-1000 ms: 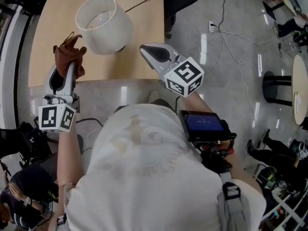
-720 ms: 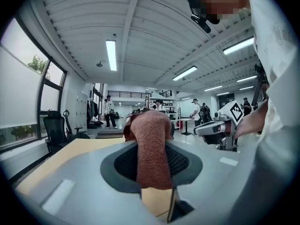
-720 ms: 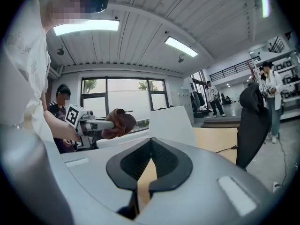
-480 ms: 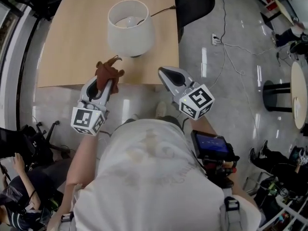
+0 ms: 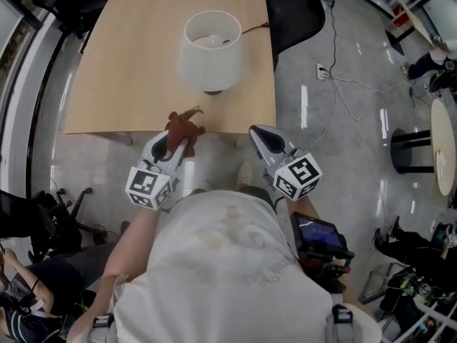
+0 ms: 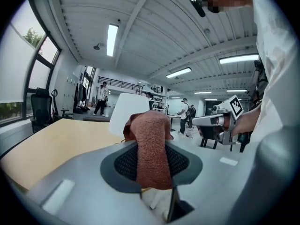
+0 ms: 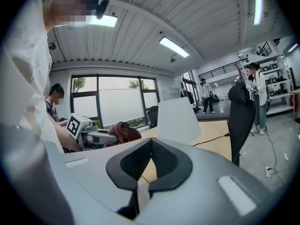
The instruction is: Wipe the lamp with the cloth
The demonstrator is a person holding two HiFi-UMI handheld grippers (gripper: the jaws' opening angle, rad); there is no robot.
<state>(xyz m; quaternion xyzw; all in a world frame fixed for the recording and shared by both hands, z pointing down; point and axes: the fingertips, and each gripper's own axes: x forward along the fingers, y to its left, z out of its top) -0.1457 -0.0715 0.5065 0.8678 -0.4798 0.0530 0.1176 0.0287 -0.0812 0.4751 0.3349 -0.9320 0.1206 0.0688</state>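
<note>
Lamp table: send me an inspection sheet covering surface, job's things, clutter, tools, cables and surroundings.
Surface: tan table, bare apart from the lamp.
Job's things: white lamp upright toward the table's right side; brown cloth in the left tool, short of the lamp.
Clutter: nothing seen.
Tools: left tool shut on the cloth; right tool shut, empty.
Cables: lamp cord runs off the table's right edge; loose cables on the floor.
Surroundings: black chair, people standing about.
</note>
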